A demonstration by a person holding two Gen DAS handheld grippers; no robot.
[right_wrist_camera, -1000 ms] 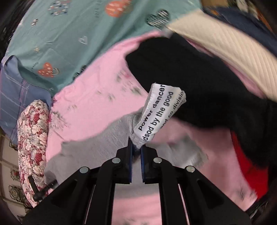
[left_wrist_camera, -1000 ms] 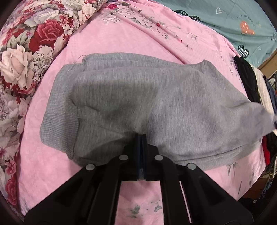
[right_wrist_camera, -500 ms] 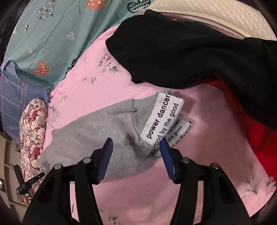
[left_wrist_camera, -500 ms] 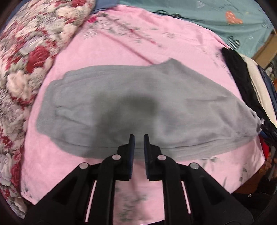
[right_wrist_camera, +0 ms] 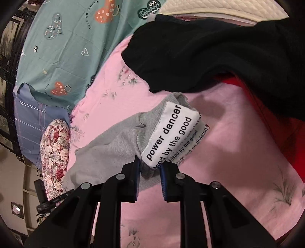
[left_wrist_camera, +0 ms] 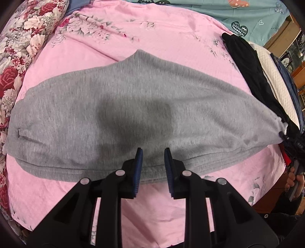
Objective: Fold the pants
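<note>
Left tool (left_wrist_camera: 153,152) opening, empty, above grey pants (left_wrist_camera: 133,114) on the bed (left_wrist_camera: 171,34); right tool (right_wrist_camera: 149,165) closing, seemingly gripping their cuff.

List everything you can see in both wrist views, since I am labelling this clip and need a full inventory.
grey pants: one, grey, lying folded across the pink sheet
white label: one, white with black print, at the pants' cuff end
pink sheet: one, pink with flowers, under the pants
floral cushion: one, red and cream, left edge
teal cover: one, teal with hearts, far side
black garment: one, black, beside the cuff
cream quilted fabric: one, cream, beyond the black garment
red fabric: one, red, under the black garment
left gripper: black, blue pads, opening, nothing between them
right gripper: black, closing around the cuff
</note>
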